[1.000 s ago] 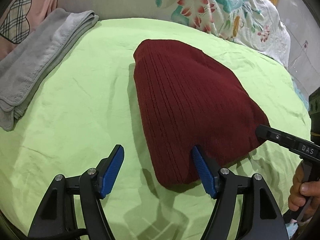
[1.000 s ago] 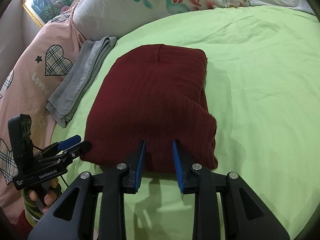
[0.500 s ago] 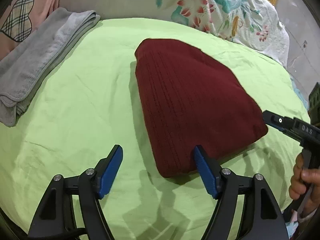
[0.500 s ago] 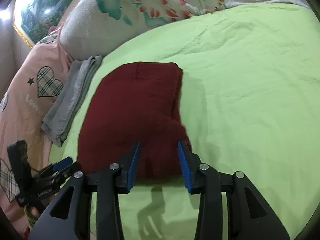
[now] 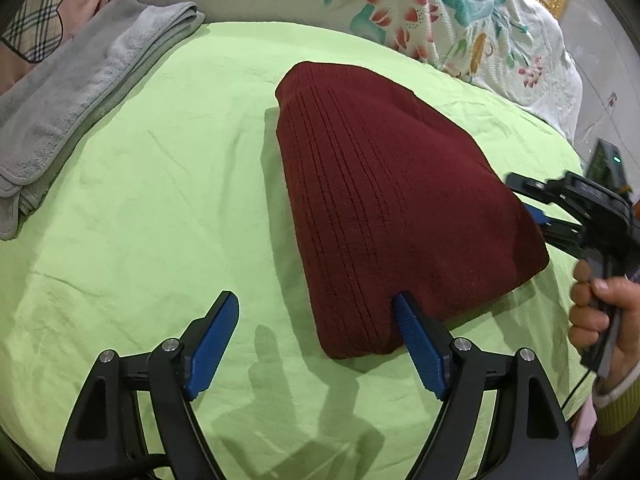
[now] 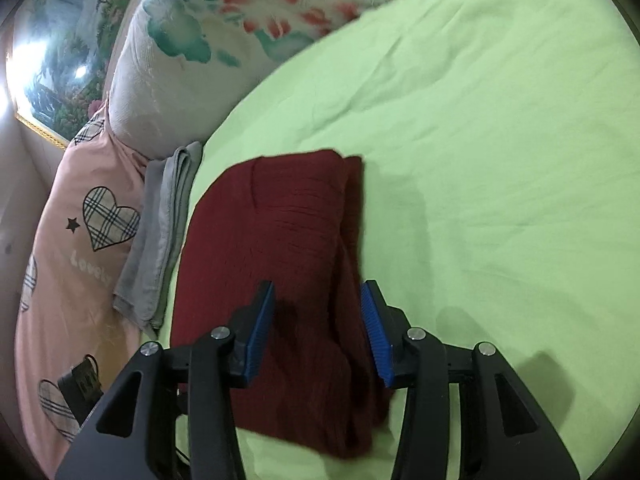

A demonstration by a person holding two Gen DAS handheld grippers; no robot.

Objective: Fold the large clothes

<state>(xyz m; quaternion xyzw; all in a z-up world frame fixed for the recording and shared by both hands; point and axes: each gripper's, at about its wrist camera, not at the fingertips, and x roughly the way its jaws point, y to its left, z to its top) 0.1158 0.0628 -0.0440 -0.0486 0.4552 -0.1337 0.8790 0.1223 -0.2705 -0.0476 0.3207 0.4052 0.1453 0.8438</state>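
Dark red ribbed knit sweater [image 5: 384, 208], folded into thick compact bundle, lies flat on green bed sheet [image 5: 160, 200], about middle of bed, nearer head edge. Layered folds visible along one side.

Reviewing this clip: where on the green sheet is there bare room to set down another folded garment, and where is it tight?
Bare green bed sheet lies between the folded grey towel and the folded dark red knit sweater, and wider still on the sweater's far side in the right wrist view. It is tight at the sweater's near corner, where the left gripper and right gripper stand with opening jaws.
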